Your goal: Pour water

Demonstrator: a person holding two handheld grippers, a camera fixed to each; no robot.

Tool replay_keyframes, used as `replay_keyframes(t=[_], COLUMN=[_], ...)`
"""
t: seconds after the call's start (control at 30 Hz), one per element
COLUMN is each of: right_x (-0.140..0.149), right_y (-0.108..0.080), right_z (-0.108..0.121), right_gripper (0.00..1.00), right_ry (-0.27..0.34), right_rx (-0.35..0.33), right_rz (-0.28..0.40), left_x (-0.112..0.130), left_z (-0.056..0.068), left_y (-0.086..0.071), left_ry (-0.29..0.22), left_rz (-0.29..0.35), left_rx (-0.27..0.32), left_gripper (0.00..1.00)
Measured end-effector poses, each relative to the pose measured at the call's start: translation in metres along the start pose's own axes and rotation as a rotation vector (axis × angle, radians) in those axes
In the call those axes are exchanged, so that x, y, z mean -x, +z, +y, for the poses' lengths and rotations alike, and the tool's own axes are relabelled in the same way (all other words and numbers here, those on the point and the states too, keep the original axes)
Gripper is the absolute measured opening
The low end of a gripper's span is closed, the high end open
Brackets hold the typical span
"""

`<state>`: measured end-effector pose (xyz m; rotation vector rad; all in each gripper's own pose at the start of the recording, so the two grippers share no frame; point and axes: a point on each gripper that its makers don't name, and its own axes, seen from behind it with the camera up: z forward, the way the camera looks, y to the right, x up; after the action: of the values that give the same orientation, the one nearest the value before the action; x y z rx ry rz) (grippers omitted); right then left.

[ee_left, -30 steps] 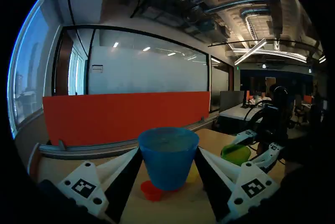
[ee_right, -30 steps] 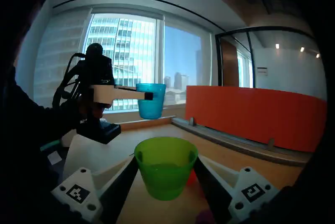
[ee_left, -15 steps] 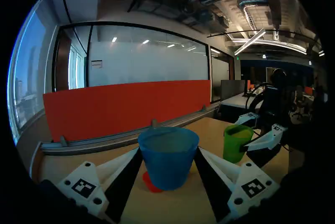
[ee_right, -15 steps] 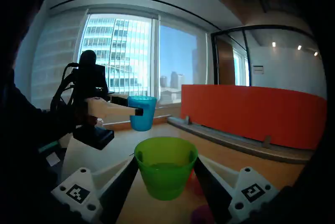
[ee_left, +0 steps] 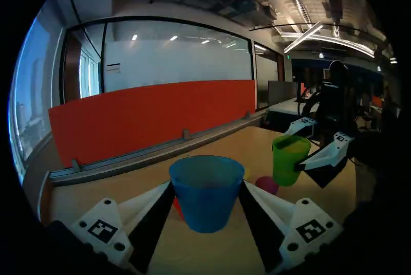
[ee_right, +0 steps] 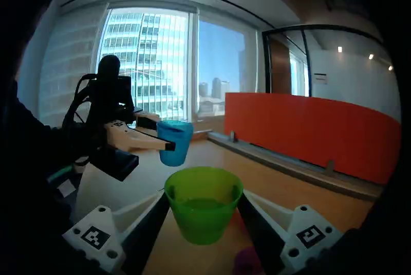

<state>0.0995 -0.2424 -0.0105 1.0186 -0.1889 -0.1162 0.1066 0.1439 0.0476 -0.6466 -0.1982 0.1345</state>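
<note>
A blue plastic cup [ee_left: 206,193] stands upright between the fingers of my left gripper [ee_left: 206,208], which is shut on it above the wooden table [ee_left: 226,249]. In the right gripper view the same blue cup [ee_right: 174,142] hangs at mid-left, held by the left gripper [ee_right: 154,139]. My right gripper [ee_right: 204,218] is shut on a green cup [ee_right: 203,204] with water low inside. In the left gripper view that green cup [ee_left: 289,159] is to the right, upright, in the right gripper [ee_left: 313,154].
Behind the blue cup lie a small red item [ee_left: 176,205] and a magenta one [ee_left: 267,184] on the table. An orange partition [ee_left: 154,121] with a metal rail runs along the far edge. Windows [ee_right: 154,64] stand behind the person's hand.
The left gripper has tilted downward and come lower toward the table with the blue cup. The two cups have drawn closer together. Both stay held and upright.
</note>
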Motion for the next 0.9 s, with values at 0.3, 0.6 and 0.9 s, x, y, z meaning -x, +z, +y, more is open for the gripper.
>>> replay_keyframes(t=[0.3,0.6,0.9], right_x=[0.019,0.038,0.059], right_y=[0.007,0.015,0.023], right_z=[-0.005,-0.005,-0.005], right_gripper=[0.9,0.9,0.9], right_ry=[-0.01,-0.01,-0.015], right_rx=[-0.029,-0.05,-0.068], right_rz=[-0.079,-0.15,-0.215], left_x=[0.033,0.058,0.086], left_z=[0.001,0.0,0.001], left_y=[0.007,0.016,0.022], left_ry=[0.018,0.054,0.076], left_rz=[-0.095,-0.17,-0.25], left_rx=[0.025,0.033,0.055], left_gripper=[0.84,0.84,0.84])
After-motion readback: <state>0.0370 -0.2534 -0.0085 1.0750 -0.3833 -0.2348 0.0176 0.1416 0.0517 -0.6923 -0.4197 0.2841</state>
